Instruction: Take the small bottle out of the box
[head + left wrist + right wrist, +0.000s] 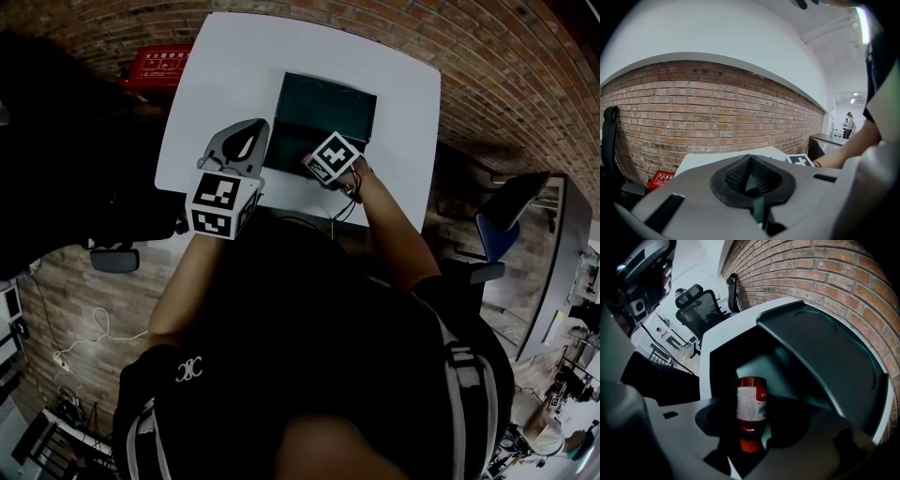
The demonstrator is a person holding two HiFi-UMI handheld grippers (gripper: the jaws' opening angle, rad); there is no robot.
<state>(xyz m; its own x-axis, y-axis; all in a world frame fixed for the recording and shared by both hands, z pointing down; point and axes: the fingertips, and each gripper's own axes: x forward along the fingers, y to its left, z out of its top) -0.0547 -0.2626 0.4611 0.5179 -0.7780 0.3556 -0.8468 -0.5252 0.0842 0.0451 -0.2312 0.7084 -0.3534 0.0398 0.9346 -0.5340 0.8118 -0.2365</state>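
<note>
Reaching into the box (328,101), you are holding the right gripper (751,427) with fingers apart around the small bottle (751,397); the left gripper (751,180) is holding its fingers together.

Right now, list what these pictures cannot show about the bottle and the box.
- Bottle: in the head view, hidden behind the marker cube.
- Bottle's label print: in the right gripper view, too small and dim to read.
- Box bottom: in both views, lost in shadow.

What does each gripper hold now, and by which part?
Nothing seems held. The small bottle lies ungripped between the open fingers of the right gripper, cap end toward the camera. The left gripper is shut, empty.
</note>
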